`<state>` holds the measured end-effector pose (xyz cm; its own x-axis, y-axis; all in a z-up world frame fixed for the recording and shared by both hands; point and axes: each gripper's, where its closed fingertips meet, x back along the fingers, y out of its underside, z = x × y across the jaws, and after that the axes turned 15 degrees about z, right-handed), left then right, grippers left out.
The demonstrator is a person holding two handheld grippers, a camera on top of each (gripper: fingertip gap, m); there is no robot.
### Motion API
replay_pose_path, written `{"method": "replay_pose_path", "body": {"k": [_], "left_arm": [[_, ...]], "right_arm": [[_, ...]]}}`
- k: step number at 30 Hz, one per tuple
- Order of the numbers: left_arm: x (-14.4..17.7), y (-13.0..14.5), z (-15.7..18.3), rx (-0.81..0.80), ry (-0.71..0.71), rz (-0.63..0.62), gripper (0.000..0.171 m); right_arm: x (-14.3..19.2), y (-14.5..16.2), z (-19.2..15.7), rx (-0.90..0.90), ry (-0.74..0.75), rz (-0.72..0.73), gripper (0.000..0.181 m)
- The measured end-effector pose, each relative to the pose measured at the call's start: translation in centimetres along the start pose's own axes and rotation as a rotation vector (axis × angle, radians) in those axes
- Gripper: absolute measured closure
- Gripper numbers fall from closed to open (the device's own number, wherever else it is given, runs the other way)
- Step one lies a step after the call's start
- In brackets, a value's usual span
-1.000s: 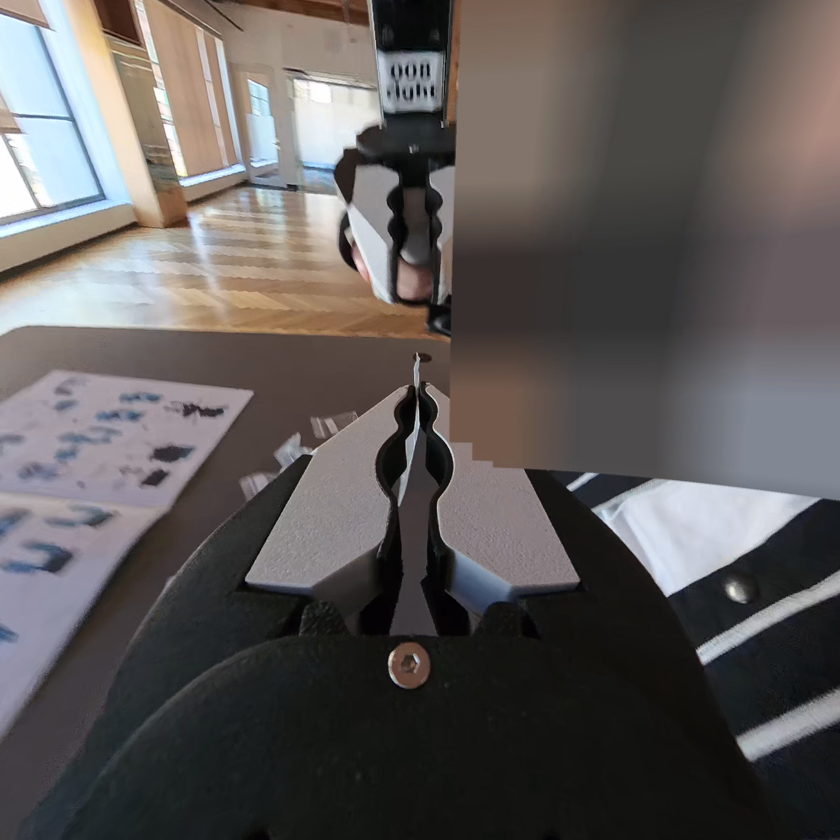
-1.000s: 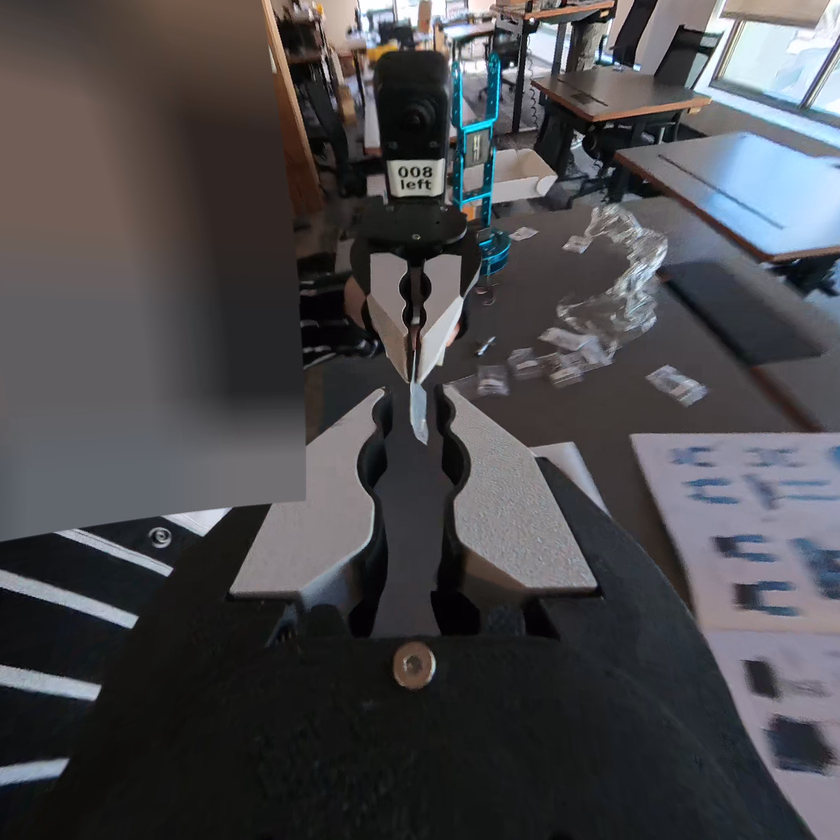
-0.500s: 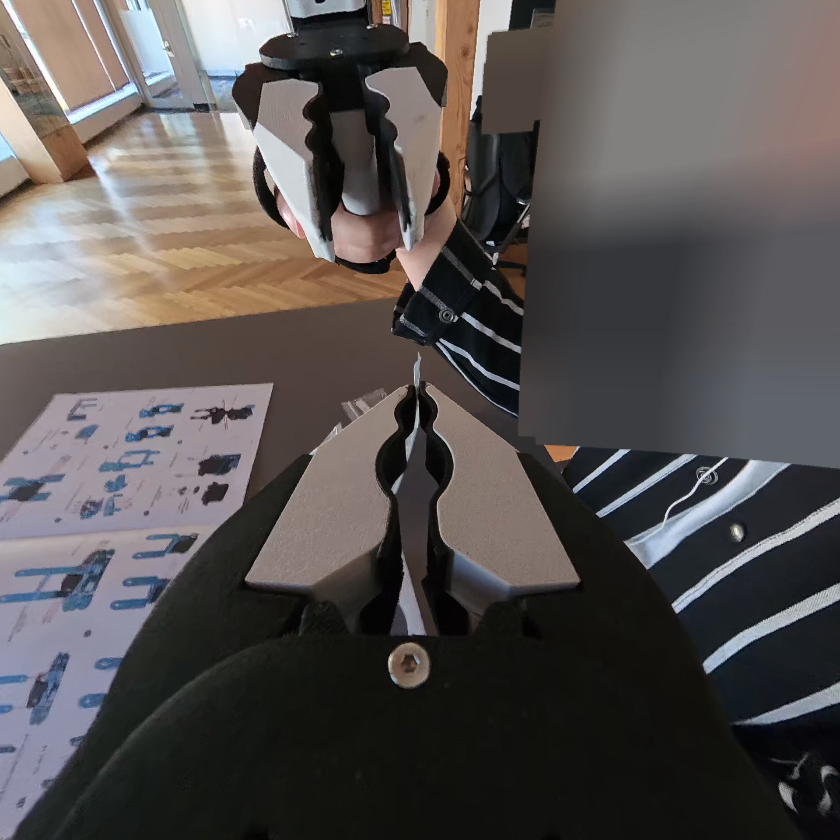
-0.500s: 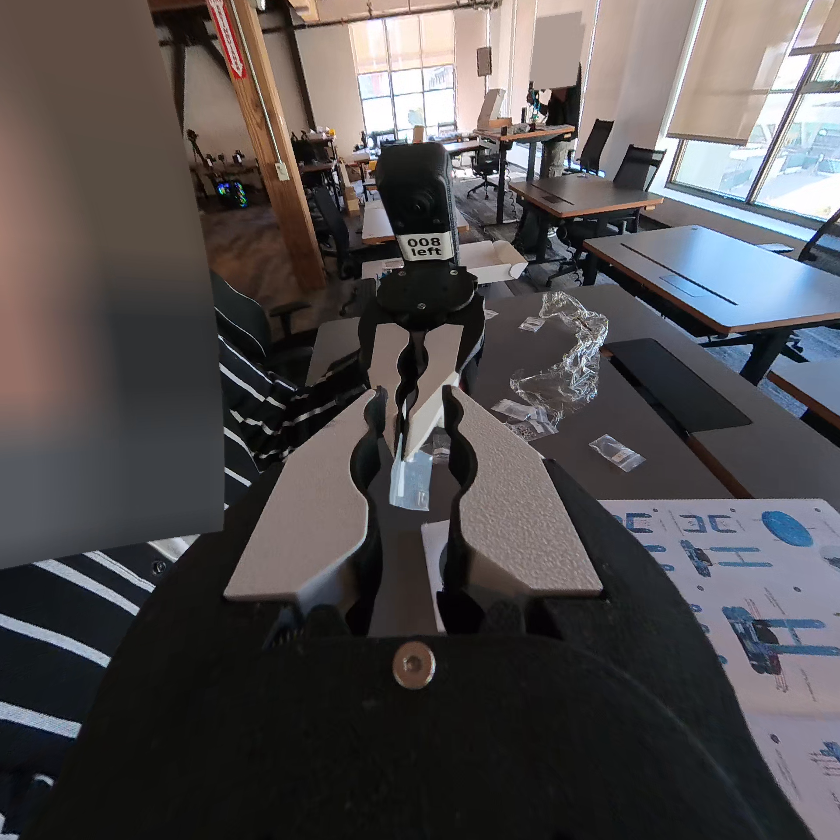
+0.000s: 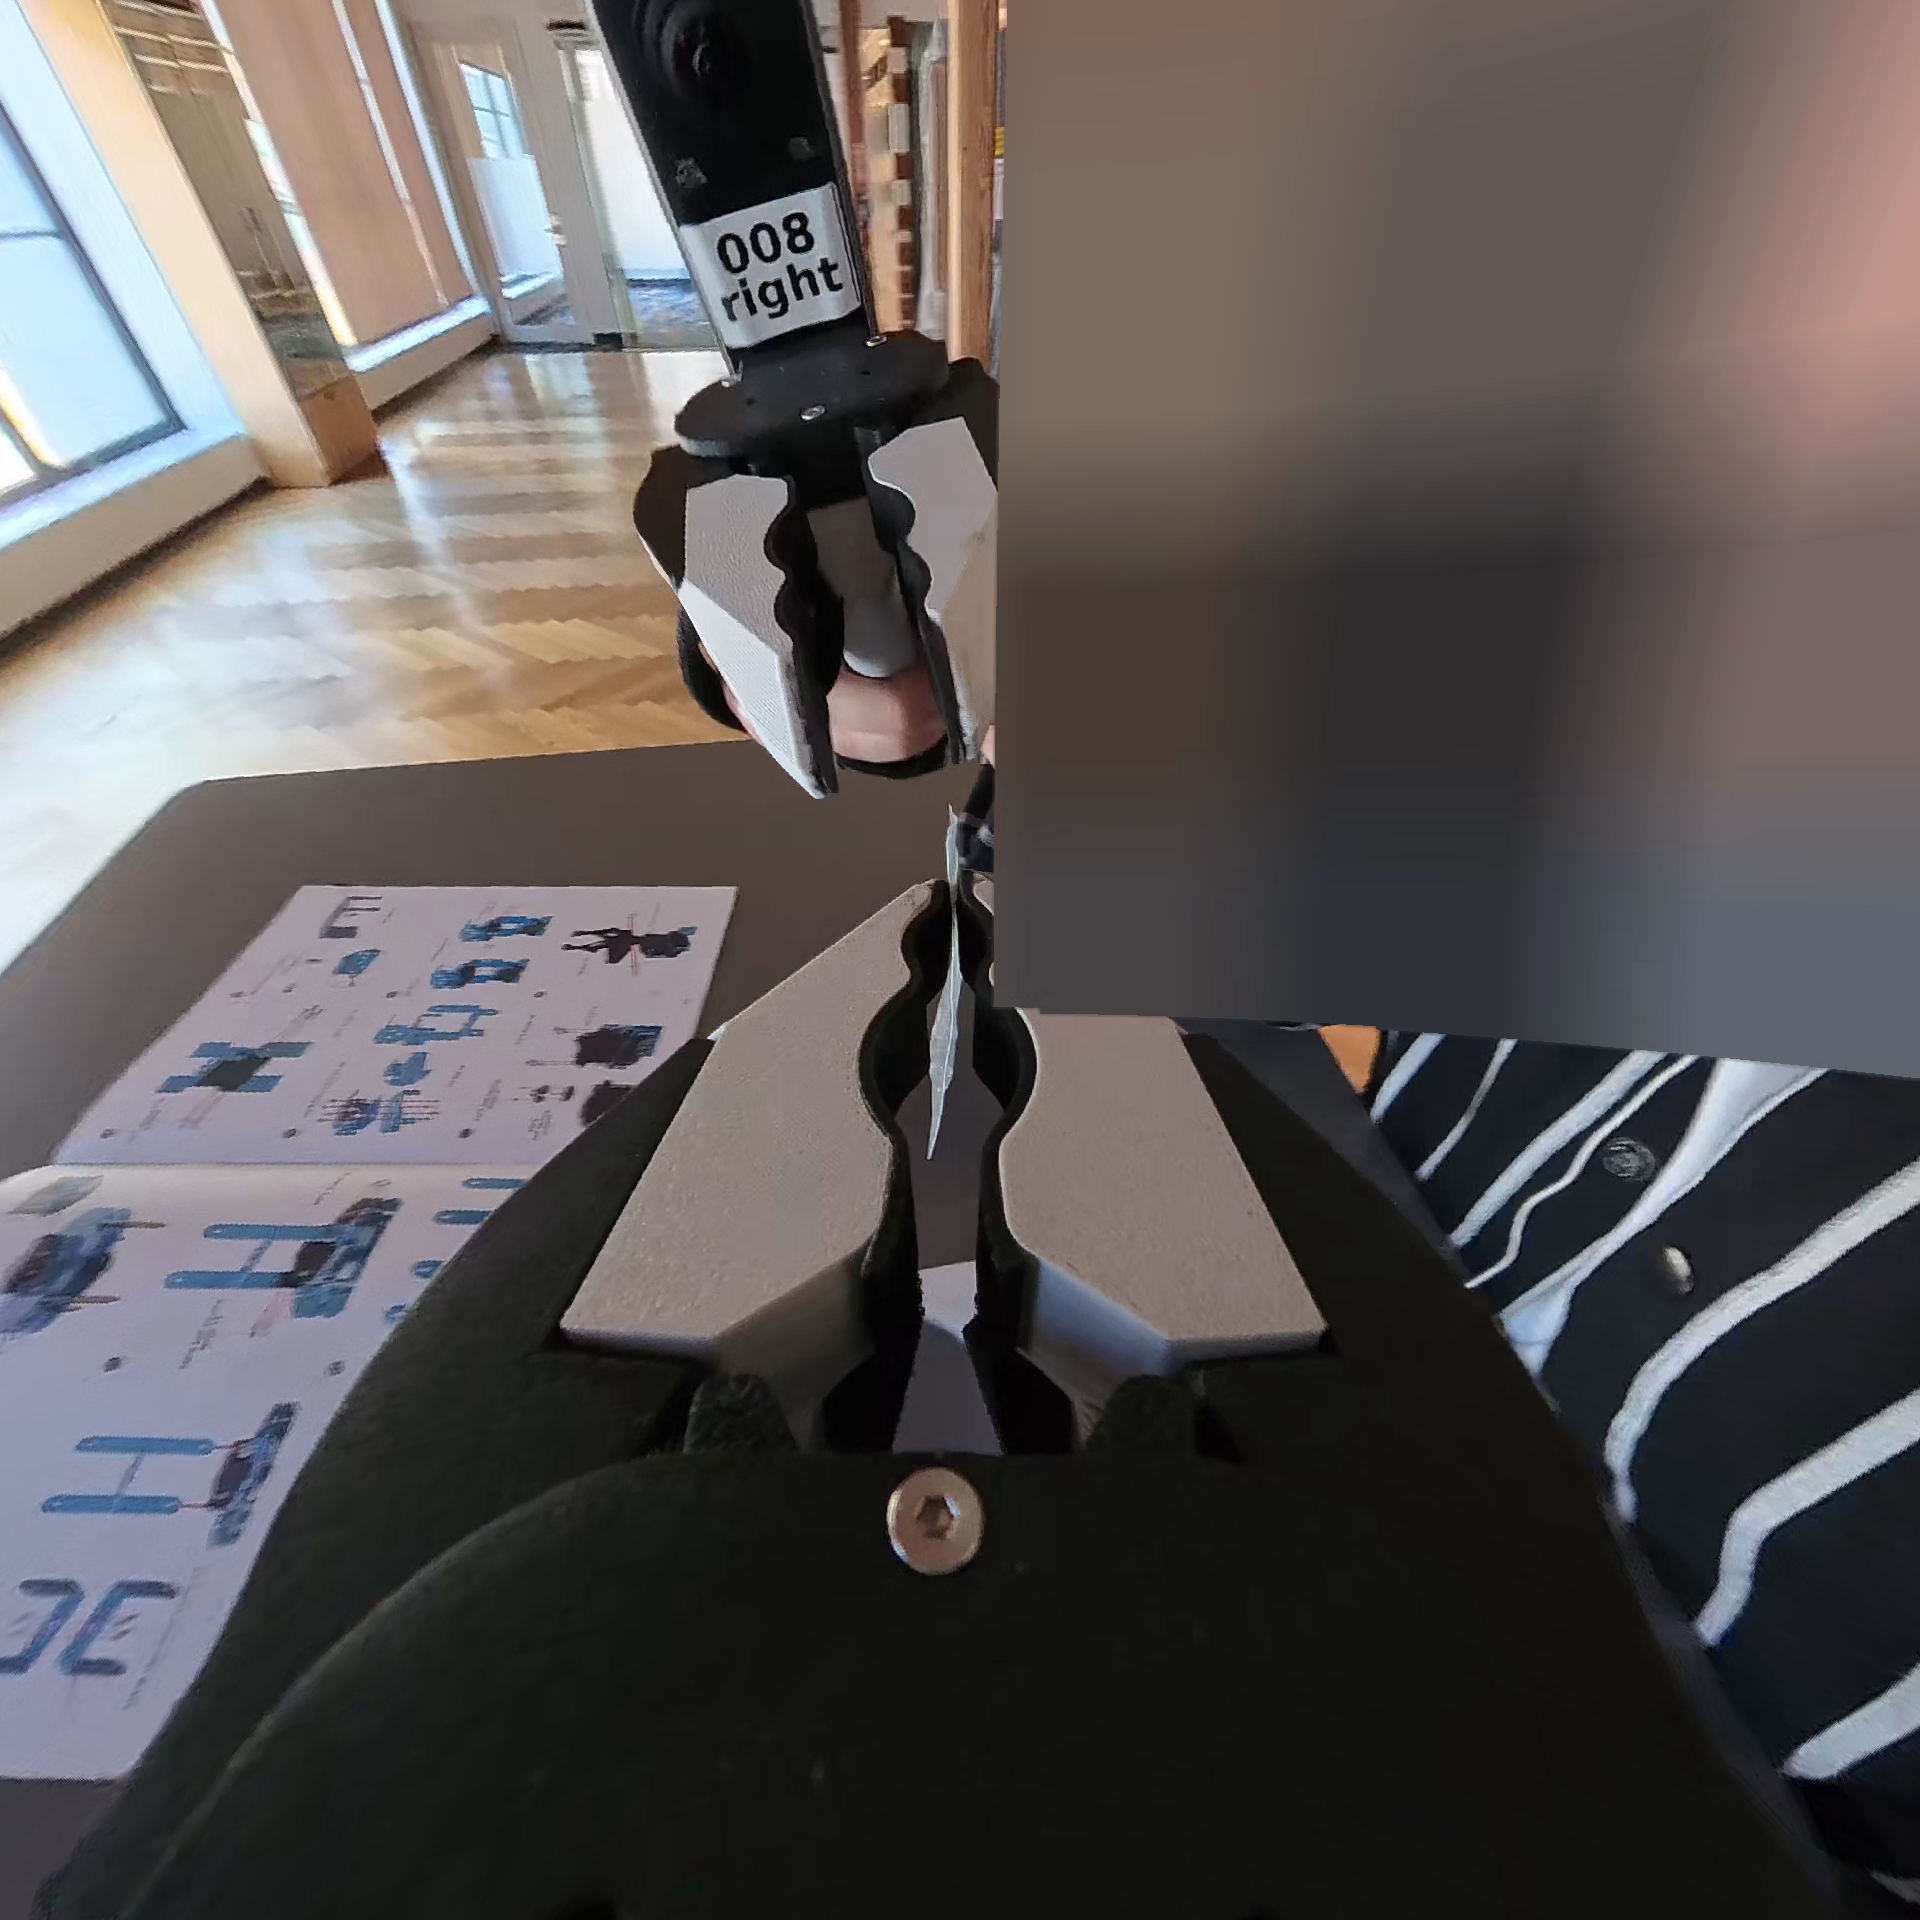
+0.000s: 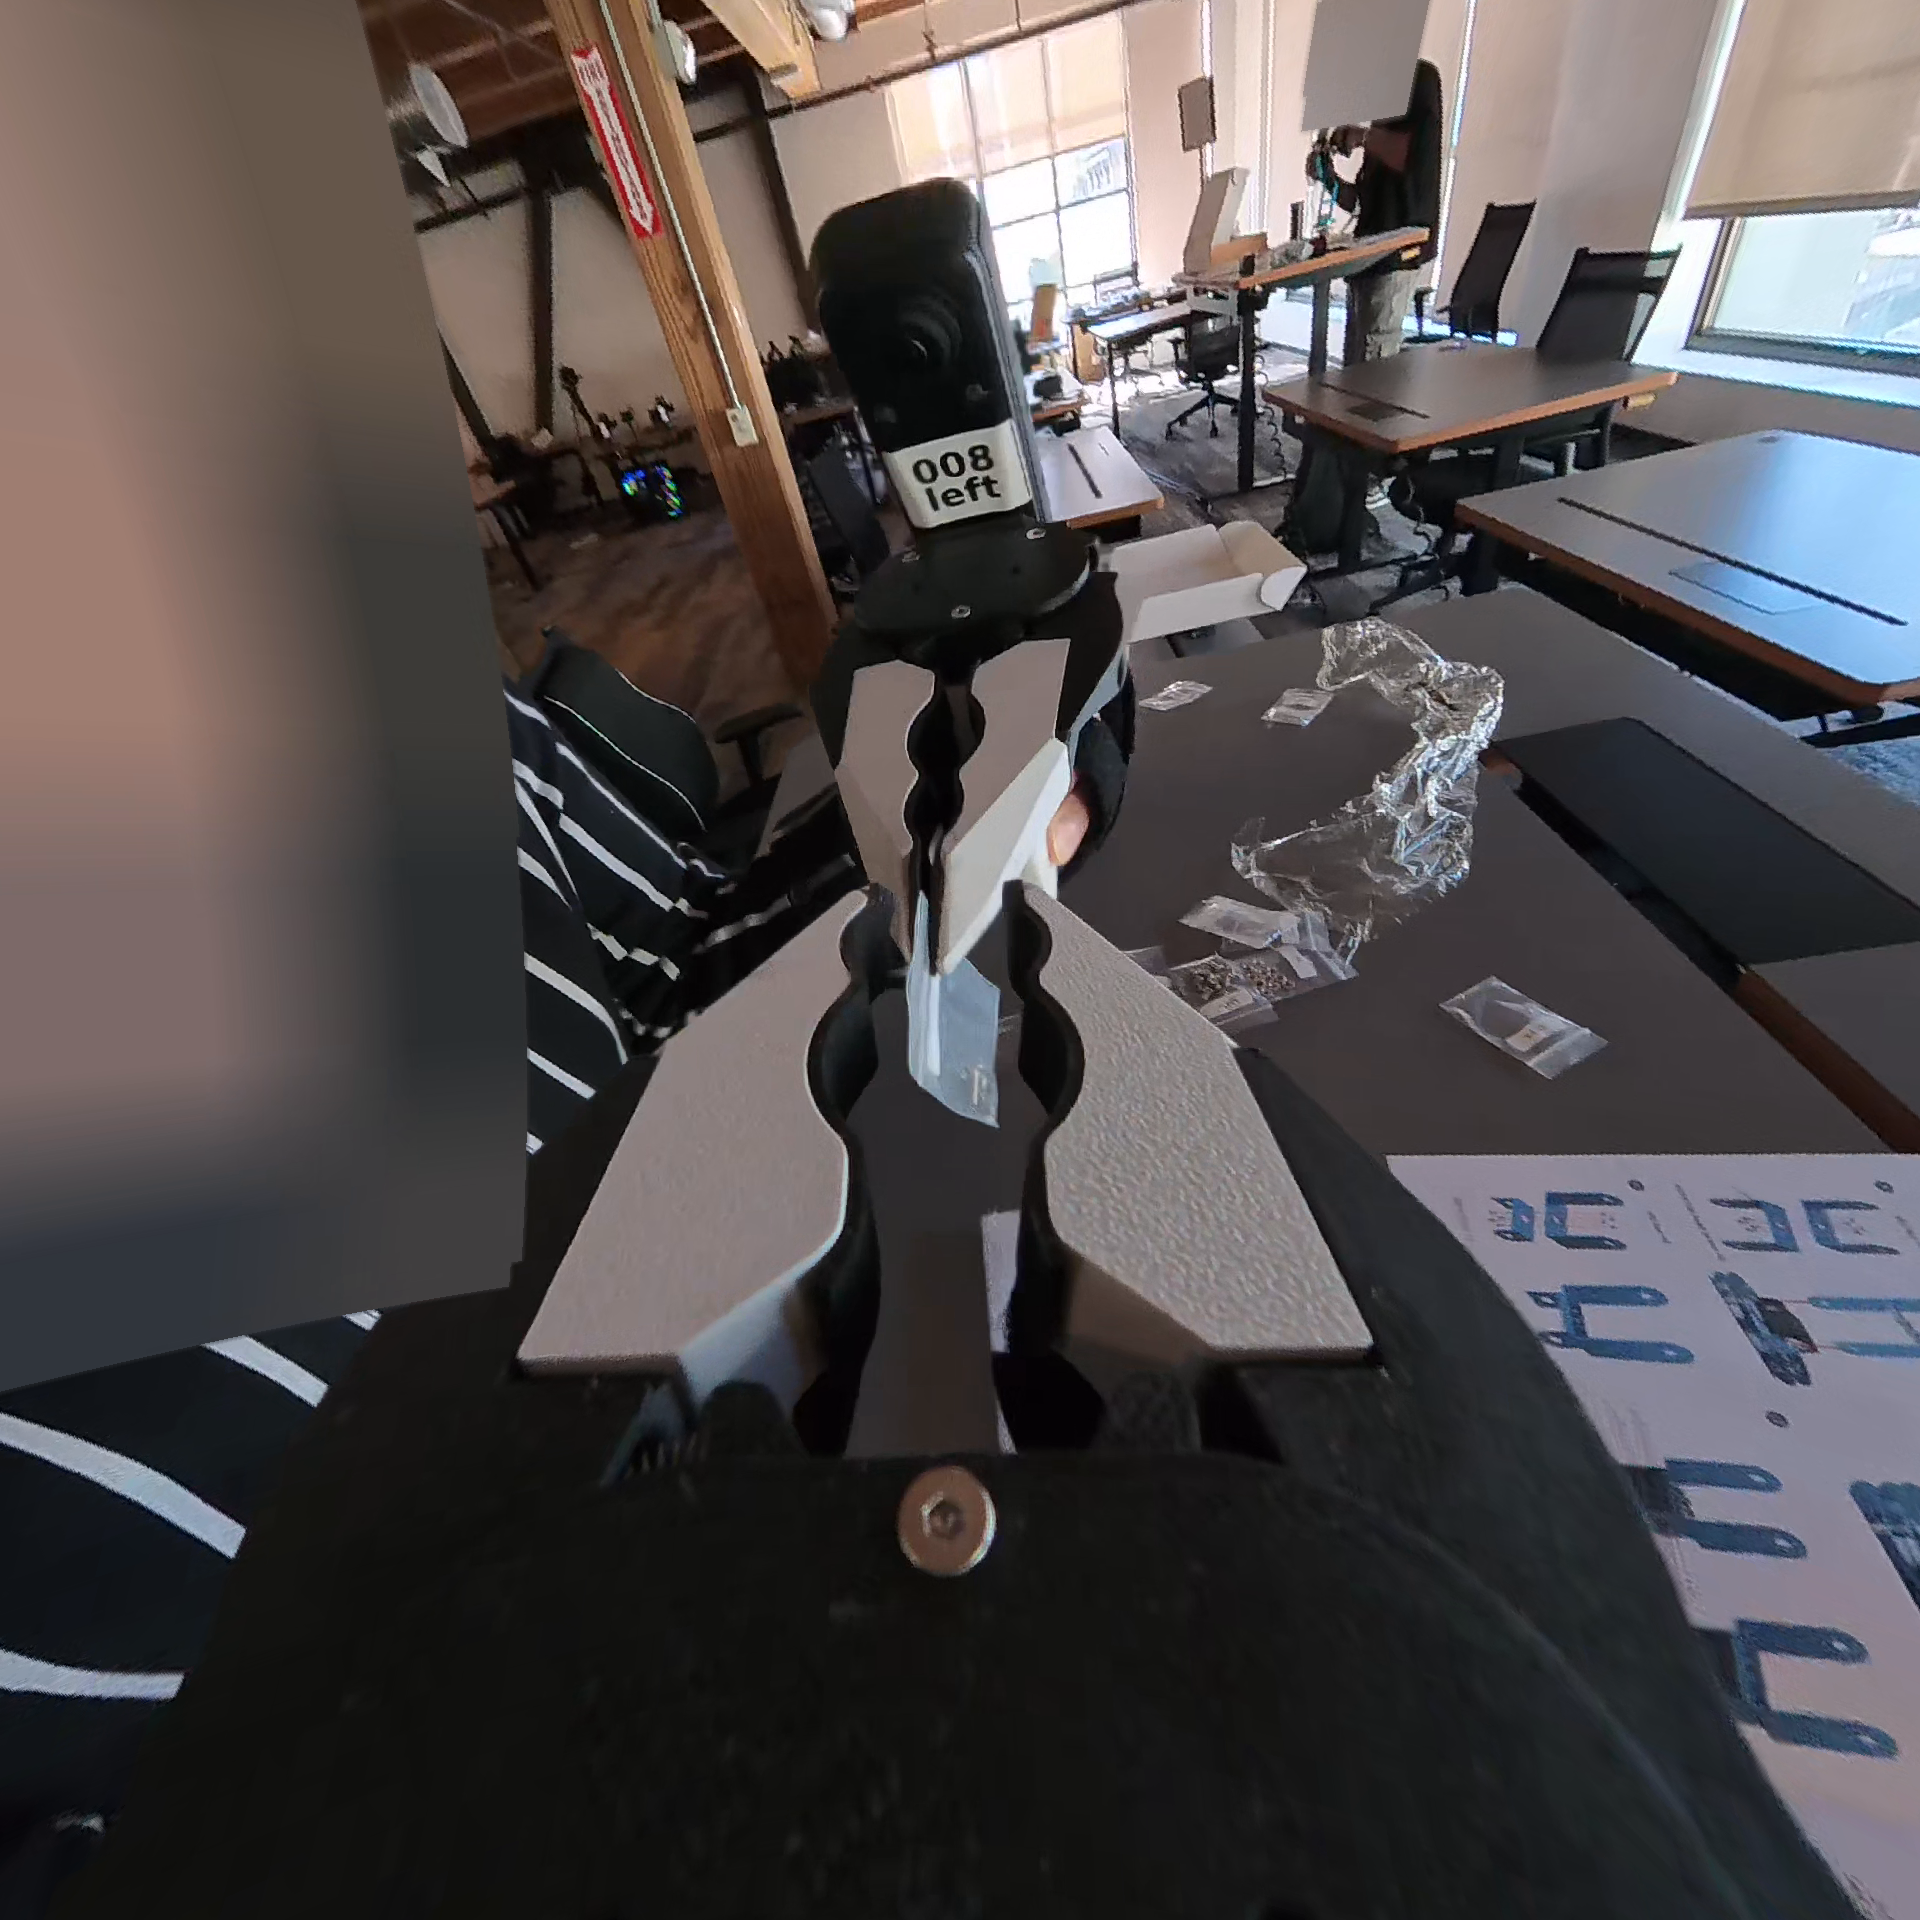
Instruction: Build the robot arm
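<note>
My left gripper (image 5: 954,899) is shut on a small clear plastic bag (image 5: 945,1029), seen edge-on between its grey fingers. In the right wrist view the left gripper (image 6: 932,935) points toward me, and the bag (image 6: 956,1039) hangs from its tips. It holds a few tiny metal parts. My right gripper (image 6: 943,920) is open, its fingers on either side of the bag without touching it. The right gripper also shows in the left wrist view (image 5: 888,764), open and facing me, held by a gloved hand. Both are above a dark table (image 5: 468,831).
A printed instruction sheet (image 6: 1714,1299) lies on the table and also shows in the left wrist view (image 5: 395,1029). Crumpled clear wrap (image 6: 1392,790), several small parts bags (image 6: 1522,1029) and a white cardboard box (image 6: 1205,582) lie farther off. A striped sleeve (image 5: 1662,1299) is close by. The tips of both grippers are at nearly the same place.
Both grippers have tilted up from the table. The bag in the left gripper now hangs deeper between the open right fingers. The left gripper has stayed shut on it.
</note>
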<state>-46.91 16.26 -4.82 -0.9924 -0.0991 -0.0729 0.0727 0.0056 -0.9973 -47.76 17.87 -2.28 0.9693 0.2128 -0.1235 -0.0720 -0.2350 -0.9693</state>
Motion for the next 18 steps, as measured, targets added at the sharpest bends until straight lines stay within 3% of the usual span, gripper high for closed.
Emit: {"method": "replay_pose_path", "body": {"k": [18], "left_arm": [[0.07,-0.01,-0.22,-0.039,-0.042,-0.025,0.171]], "right_arm": [[-0.37,1.09,0.88,-0.023,0.008,-0.032,0.16]]}}
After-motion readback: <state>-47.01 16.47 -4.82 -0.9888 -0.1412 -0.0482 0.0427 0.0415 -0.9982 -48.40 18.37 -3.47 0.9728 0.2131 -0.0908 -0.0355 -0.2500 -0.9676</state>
